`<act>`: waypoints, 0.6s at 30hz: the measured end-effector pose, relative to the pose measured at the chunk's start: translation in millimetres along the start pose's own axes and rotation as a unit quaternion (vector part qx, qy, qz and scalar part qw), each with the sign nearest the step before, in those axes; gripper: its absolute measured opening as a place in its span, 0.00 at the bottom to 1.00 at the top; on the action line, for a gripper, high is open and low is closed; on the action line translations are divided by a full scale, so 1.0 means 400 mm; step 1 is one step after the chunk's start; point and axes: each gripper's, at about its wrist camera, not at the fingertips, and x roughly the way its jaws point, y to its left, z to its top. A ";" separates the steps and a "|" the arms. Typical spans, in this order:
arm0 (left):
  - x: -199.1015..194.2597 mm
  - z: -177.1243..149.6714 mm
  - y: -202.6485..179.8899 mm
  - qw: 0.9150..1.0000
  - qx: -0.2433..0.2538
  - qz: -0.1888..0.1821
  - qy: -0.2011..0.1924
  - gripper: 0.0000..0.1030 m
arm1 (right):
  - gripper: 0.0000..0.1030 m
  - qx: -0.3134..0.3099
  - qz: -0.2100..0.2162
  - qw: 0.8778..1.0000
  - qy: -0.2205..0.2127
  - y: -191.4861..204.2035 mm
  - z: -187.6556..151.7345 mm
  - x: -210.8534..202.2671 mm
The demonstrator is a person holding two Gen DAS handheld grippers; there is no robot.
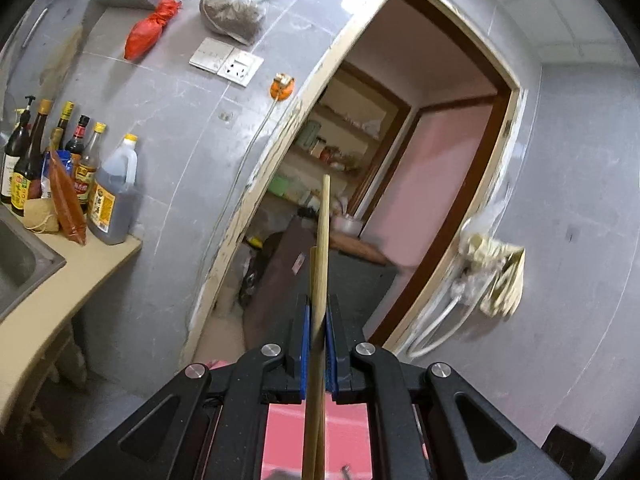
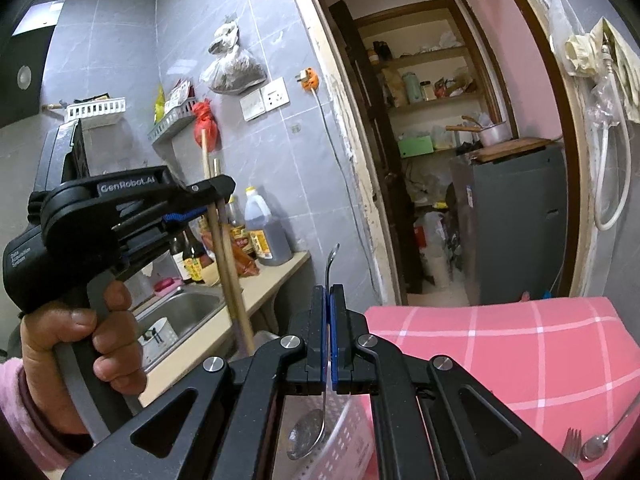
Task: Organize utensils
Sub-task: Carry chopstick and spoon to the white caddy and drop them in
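The left claw [image 2: 212, 204] gripped upright chopsticks [image 2: 224, 264]; the right claw [image 2: 329, 320] pinched a slotted spoon [image 2: 310, 432] bowl-down over a white basket [image 2: 340, 440], likely for dropping in.

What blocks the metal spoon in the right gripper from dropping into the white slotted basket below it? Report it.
Nothing visible blocks it. The right gripper is shut on the metal spoon, whose bowl hangs just above or inside the white slotted plastic basket. The left gripper, shut on wooden chopsticks, stays off to the left.
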 end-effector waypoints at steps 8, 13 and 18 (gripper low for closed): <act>-0.041 -0.045 0.004 0.998 0.035 0.012 0.053 0.08 | 0.03 -0.008 0.018 0.999 0.044 -0.008 -0.047 -0.003; -0.061 -0.061 -0.007 0.994 0.059 0.007 0.089 0.08 | 0.04 0.003 0.026 0.998 0.064 -0.016 -0.077 -0.016; -0.067 -0.083 -0.012 0.990 0.073 0.011 0.123 0.08 | 0.08 0.017 0.023 0.998 0.057 -0.028 -0.069 -0.047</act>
